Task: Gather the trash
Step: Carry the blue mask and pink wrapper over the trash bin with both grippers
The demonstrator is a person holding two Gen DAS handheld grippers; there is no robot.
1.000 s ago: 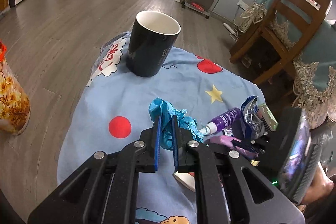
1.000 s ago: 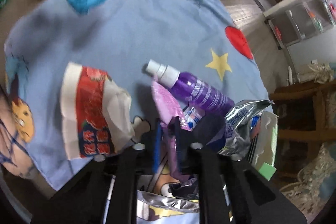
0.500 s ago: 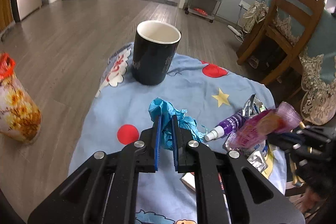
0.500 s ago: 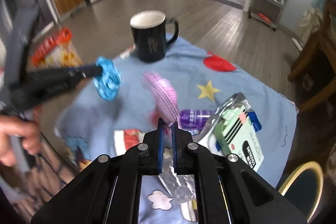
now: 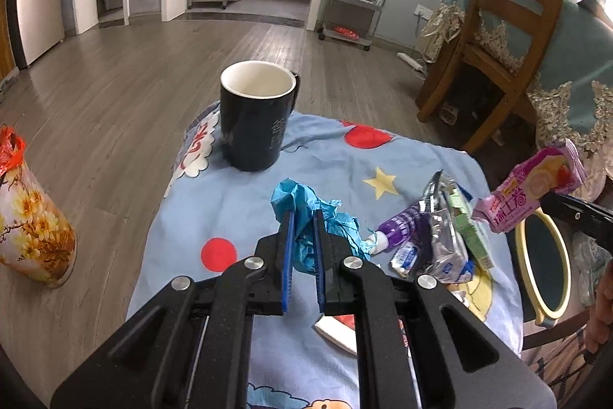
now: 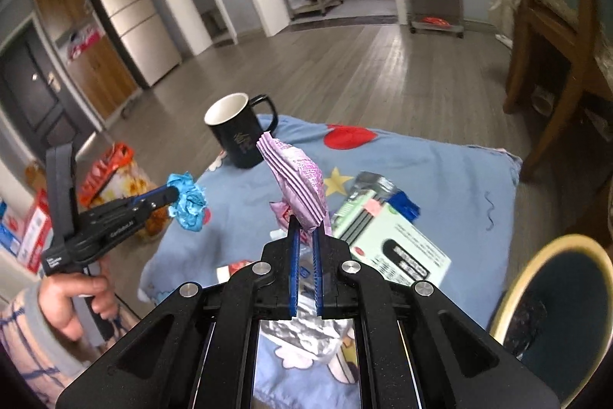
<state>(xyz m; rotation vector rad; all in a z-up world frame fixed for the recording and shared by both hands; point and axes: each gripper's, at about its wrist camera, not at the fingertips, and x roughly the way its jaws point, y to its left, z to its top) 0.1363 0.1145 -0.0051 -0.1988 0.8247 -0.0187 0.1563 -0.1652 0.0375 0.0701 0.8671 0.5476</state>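
Raised off the cloth since earlier: right gripper clamps pink wrapper; left gripper clamps blue wad. Only right view shows bin beside its fingers.

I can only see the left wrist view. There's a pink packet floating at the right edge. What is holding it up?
Observer: The right gripper holds it: the pink snack wrapper is pinched at its lower end between the blue fingers, above the blue cloth.

Operator: And my crumpled blue thing, is it off the cloth too?

Observer: Yes. From the right wrist view, the crumpled blue wrapper hangs in the left gripper beyond the cloth's left edge, in front of a floral bin with an orange bag.

Operator: Is there anywhere nearer for the pink one?

Observer: A dark bin with a yellow rim stands at the lower right, a black liner inside.
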